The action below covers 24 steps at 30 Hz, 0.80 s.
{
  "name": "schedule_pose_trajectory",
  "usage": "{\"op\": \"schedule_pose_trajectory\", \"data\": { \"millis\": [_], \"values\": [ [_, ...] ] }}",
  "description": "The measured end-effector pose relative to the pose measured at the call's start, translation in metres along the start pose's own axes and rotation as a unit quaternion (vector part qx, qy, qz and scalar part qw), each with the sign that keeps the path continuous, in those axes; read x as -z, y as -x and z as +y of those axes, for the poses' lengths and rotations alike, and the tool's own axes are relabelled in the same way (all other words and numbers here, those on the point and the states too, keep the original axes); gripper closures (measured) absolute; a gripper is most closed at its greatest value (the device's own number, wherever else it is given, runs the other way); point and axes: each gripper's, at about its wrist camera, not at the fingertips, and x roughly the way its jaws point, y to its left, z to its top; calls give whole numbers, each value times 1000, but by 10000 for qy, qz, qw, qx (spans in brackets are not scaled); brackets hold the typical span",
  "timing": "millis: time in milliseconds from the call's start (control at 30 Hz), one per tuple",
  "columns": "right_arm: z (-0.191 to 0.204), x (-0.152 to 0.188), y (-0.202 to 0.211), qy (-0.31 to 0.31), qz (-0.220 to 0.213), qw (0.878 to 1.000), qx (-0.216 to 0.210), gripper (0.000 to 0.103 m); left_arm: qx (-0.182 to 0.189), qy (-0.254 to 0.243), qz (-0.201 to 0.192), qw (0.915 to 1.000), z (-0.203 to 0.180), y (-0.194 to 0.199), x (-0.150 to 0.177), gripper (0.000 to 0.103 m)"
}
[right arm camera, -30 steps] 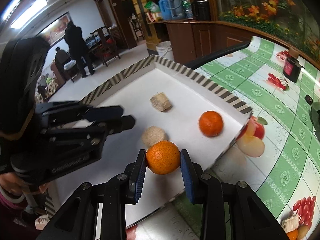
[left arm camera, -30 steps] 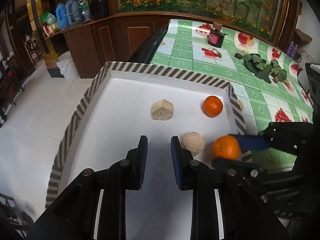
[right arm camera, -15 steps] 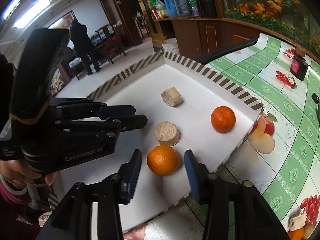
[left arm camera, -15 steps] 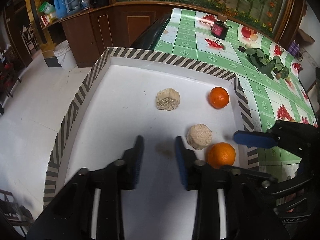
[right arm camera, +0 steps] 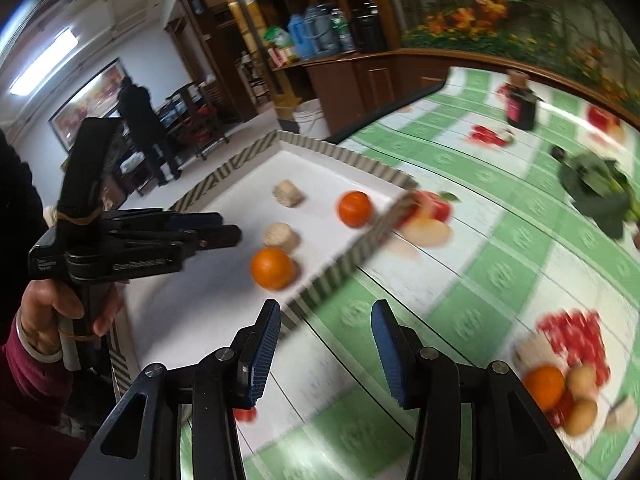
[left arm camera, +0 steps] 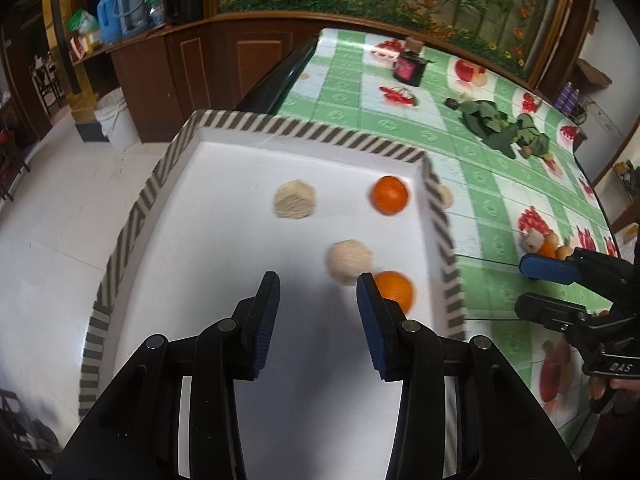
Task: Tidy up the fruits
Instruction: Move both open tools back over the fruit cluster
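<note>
— Where are the oranges?
— Both on my white tray [left arm camera: 224,292]; the near orange [left arm camera: 394,290] is half hidden behind my left gripper [left arm camera: 318,312], whose jaws stand apart, empty.
— And the right?
— Right gripper [right arm camera: 324,340] apart too, over the blurred tablecloth [right arm camera: 500,264]; nothing held.

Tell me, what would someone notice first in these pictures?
Probably the two bright oranges in the white tray with the striped rim: one orange near the far right corner, the other orange nearer, touching a pale beige chunk. Next, the green checked tablecloth printed with fruit, and a little pile of fruit waiting on it beside the right tongs.
</note>
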Motion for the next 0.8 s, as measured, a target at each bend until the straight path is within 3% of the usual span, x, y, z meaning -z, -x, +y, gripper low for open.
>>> {"op": "schedule_pose_trajectory", "data": {
  "millis": [367,800],
  "values": [
    [-27,29,42,-521,-405,9955,674,57,-34,-572,-446,9974,-83,10,4,63],
    [-63,69,83,-986,-521,9855,1279,57,333,-995,-403,9937,-158,-1,16,63]
  ]
}}
